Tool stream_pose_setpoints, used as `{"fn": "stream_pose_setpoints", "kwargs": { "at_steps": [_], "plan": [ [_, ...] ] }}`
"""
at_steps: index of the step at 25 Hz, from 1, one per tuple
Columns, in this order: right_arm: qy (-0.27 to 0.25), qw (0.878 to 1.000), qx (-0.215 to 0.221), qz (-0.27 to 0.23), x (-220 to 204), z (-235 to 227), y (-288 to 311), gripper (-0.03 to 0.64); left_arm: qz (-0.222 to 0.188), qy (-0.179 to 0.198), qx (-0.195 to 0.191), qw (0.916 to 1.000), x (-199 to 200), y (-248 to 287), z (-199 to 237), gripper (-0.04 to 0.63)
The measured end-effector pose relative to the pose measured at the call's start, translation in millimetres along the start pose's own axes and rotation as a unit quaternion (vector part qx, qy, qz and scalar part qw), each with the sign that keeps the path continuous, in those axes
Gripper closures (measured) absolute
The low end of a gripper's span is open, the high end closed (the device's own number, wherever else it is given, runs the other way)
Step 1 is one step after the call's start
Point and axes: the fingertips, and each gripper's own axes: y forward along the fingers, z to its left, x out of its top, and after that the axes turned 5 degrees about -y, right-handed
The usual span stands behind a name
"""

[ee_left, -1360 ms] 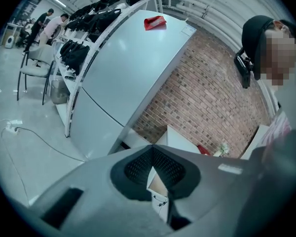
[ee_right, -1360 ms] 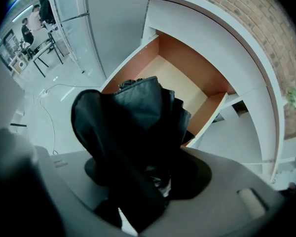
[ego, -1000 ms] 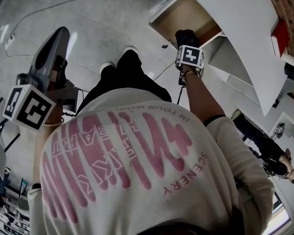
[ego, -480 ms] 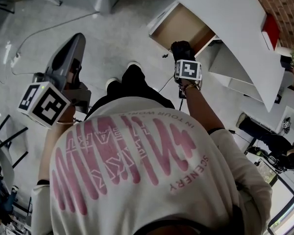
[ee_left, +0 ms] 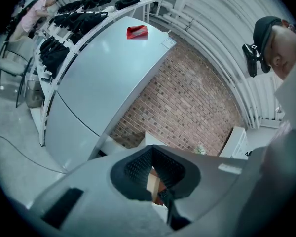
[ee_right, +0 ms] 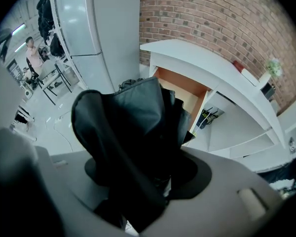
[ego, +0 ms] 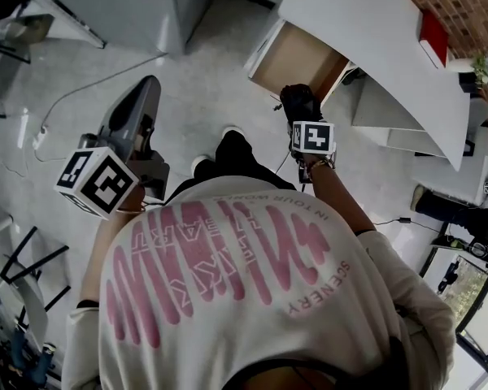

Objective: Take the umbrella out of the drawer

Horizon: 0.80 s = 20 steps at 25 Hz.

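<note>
Right gripper view: the right gripper [ee_right: 155, 179] has its jaws clamped on a black folded fabric umbrella [ee_right: 133, 117]; the umbrella is held outside the open wood-lined drawer [ee_right: 187, 90], just before its front edge; left gripper [ee_left: 155, 169] jaws are closed together on nothing; in the head view it is well apart from the drawer.

Right tongs [ego: 301, 114] clamp the umbrella [ee_right: 133, 117]; left tongs [ee_left: 155, 172] closed.
</note>
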Motion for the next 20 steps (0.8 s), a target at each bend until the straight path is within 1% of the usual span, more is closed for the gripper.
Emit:
{"fn": "stream_pose_setpoints", "kwargs": {
  "at_steps": [7, 15, 20],
  "plan": [
    [0.026, 0.999, 0.011, -0.022, -6, 16, -22, 0.348, 0.010, 0.007, -0.023, 0.9997, -2, -3, -11, 0.594],
    [0.041, 0.998, 0.021, -0.044, -2, 35, -44, 0.348, 0.016, 0.008, -0.030, 0.9994, 1, -11, -11, 0.594],
    [0.048, 0.996, 0.041, -0.064, 12, 47, -56, 0.348, 0.019, 0.009, -0.035, 0.9992, 2, -4, -16, 0.594]
  ]
}}
